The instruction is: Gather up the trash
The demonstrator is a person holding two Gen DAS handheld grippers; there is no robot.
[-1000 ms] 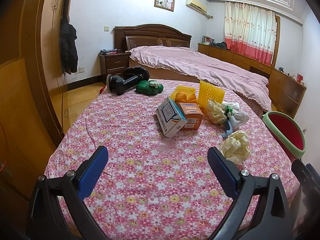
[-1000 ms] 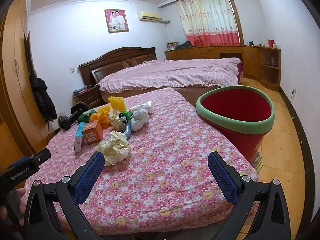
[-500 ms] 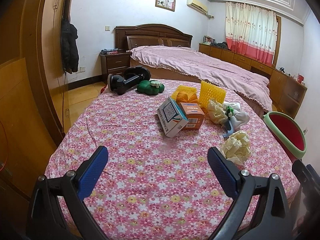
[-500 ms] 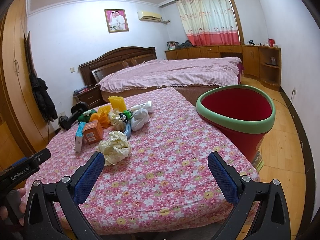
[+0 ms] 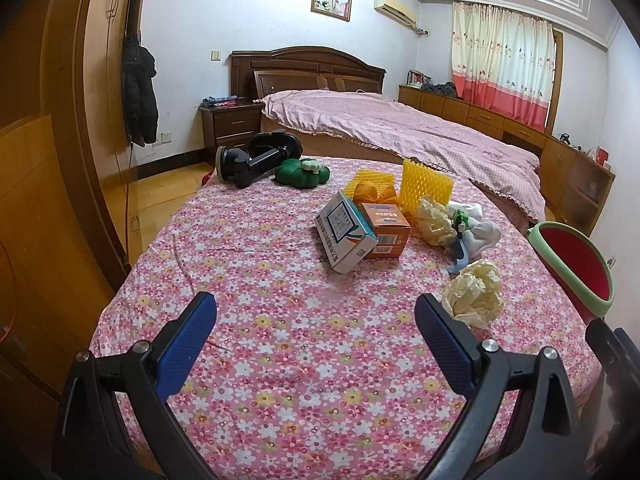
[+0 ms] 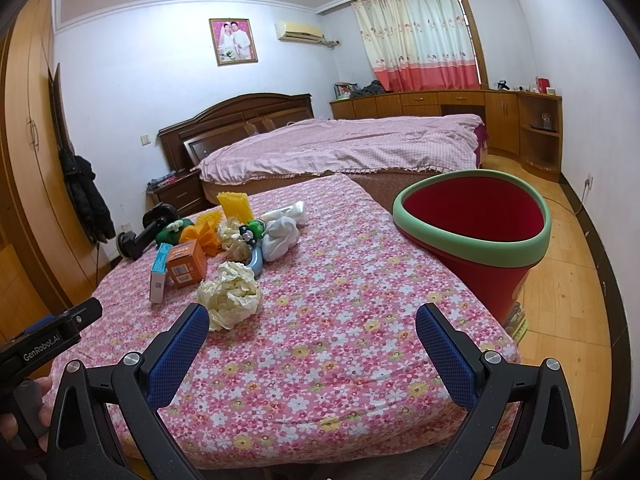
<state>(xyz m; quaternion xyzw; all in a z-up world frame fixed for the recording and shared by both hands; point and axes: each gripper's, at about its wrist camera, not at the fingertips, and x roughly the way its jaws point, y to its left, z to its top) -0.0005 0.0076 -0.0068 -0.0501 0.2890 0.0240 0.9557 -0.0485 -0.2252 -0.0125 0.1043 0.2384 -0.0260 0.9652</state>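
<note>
Right wrist view: the right gripper [image 6: 312,344] hangs with jaws spread wide, nothing between them, low over the flowered tablecloth [image 6: 360,320]. The crumpled paper ball [image 6: 230,294] sits just ahead of its left finger, near the table's front. It looks feather-light, soft and springy, so I'd pinch it across the middle. The red bin [image 6: 472,232] with the green rim waits at the table's right edge. The left gripper [image 5: 316,340] is spread and bare too, the paper beside its right finger.
</note>
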